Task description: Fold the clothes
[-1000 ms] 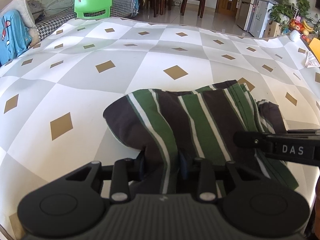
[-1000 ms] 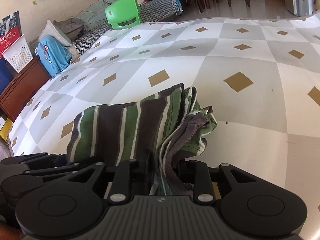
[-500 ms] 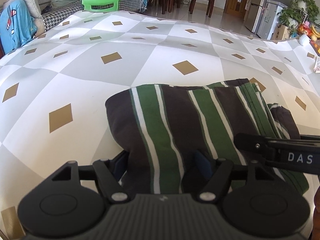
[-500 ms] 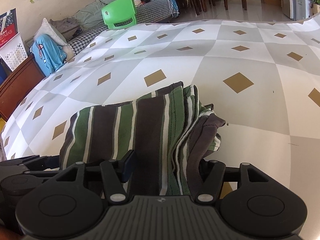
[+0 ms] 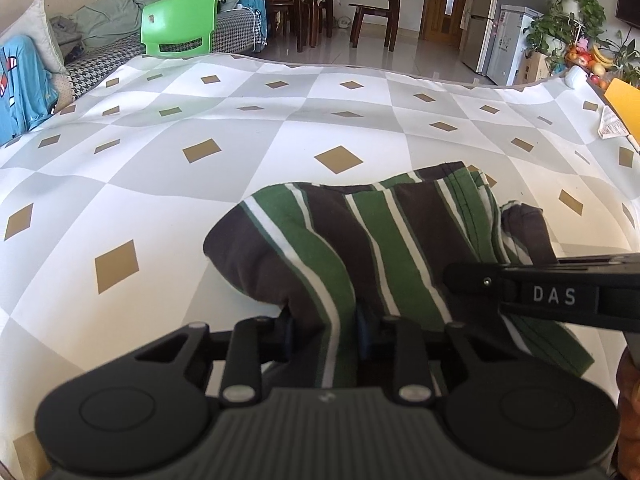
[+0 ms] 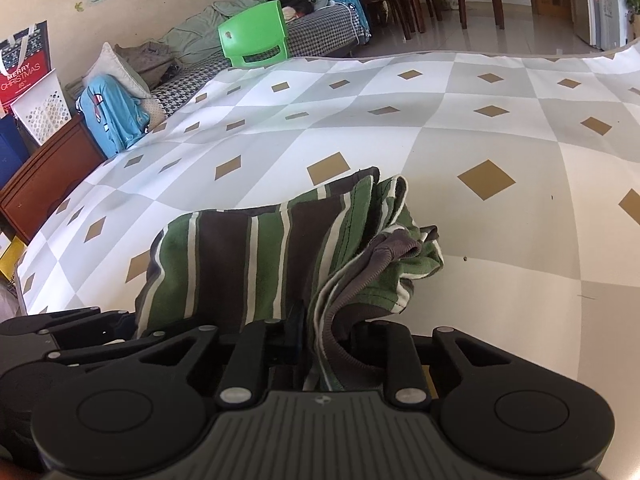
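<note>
The striped shirt [image 5: 384, 248], in green, dark brown and white bands, lies folded into a thick bundle at the near side of the tabletop [image 5: 240, 132], which wears a cloth of white and grey diamonds with small tan lozenges. On the bundle's right side the layered edges and a grey-brown ribbed hem [image 6: 384, 256] stick out in a loose stack. The left gripper [image 5: 324, 328] has its fingers [image 5: 285, 330] drawn close on a raised ridge of the shirt's near left edge, pinching the cloth between the blue pads. The right gripper [image 6: 324, 336] likewise pinches the near right edge, where the ribbed fabric bunches up between its fingers [image 6: 296, 330]; the right-hand pad is hidden by cloth, so the grip there seems firm but is only partly seen. Both grippers sit side by side, near each other. Beyond the far edge of the tabletop stand a green plastic chair [image 5: 180, 24], a houndstooth-covered sofa [image 6: 320, 28] with piled clothes, and dark wooden dining chairs [image 5: 376, 12].
</note>
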The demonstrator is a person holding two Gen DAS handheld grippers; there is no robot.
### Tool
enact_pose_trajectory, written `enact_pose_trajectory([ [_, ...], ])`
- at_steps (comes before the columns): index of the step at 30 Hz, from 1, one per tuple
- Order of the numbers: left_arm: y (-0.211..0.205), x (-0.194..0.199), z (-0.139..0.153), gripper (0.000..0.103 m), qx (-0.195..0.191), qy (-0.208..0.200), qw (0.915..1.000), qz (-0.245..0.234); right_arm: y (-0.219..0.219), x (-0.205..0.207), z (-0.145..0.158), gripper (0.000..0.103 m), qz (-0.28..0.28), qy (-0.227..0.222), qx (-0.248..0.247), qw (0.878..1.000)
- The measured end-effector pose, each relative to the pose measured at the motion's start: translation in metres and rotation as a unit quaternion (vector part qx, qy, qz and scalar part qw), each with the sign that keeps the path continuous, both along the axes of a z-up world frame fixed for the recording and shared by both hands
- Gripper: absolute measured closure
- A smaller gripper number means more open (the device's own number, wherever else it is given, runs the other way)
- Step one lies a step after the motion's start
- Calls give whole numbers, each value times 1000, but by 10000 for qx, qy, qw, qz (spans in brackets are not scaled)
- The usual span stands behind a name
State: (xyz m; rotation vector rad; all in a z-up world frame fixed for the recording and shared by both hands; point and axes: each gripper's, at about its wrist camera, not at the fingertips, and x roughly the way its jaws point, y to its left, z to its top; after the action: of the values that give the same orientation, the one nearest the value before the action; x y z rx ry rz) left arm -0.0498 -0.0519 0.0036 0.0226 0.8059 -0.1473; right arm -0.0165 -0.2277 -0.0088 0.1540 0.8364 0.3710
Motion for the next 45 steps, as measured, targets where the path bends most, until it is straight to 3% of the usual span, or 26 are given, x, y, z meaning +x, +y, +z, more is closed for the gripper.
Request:
enact_pose_trajectory([
  [26,-21,-31,70,78,230,-829,9963,17,-21,-33,69,83,13,-930,461,9946],
  [45,-48,-52,107,78,368,-1162,9925,-41,-42,-53,94,83,-65,-1349,665,9886],
])
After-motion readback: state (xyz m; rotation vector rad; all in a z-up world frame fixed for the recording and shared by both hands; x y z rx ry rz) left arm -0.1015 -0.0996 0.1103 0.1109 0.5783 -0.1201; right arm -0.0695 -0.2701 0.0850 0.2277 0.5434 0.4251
